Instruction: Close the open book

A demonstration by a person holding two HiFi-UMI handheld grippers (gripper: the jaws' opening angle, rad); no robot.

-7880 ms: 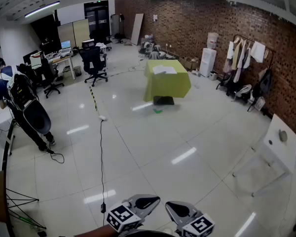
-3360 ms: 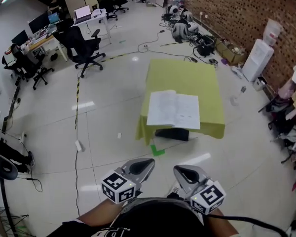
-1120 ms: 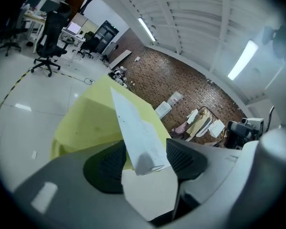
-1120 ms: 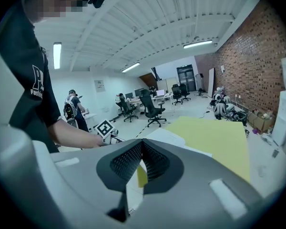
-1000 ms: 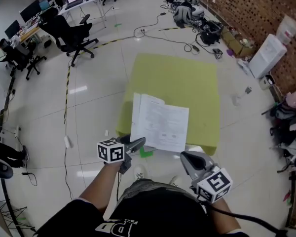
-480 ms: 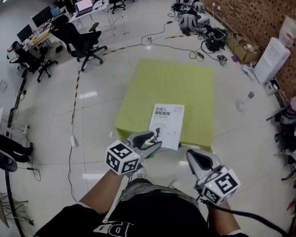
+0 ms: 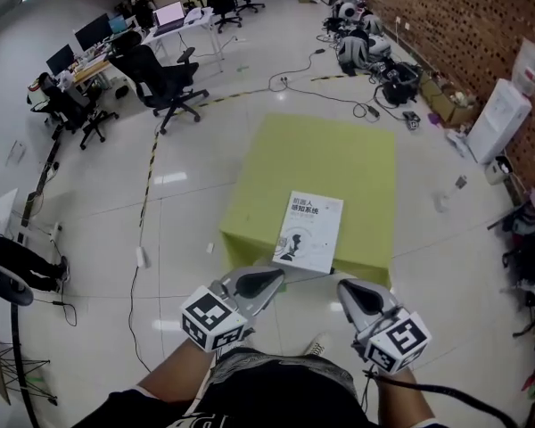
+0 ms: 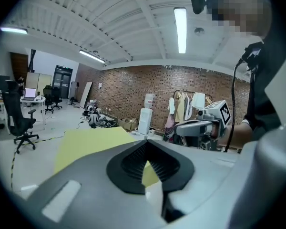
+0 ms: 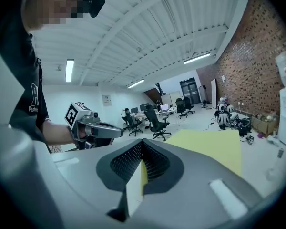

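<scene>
The book lies closed, white cover up, near the front edge of the yellow-green table. My left gripper hovers just short of the table's near edge, by the book's lower left corner, apart from it. Its jaws have just been closing and stand shut with nothing between them. My right gripper hangs below the book's lower right corner, shut and empty. In the left gripper view the left gripper faces the table. In the right gripper view the right gripper faces the table.
Office chairs and desks with monitors stand at the far left. Bags and cables lie beyond the table, a white dispenser stands at the right wall. A cable runs over the floor at my left.
A second ago the book lay open with my left gripper at its left edge. It has been closed, and my left gripper has drawn back from it and shut.
</scene>
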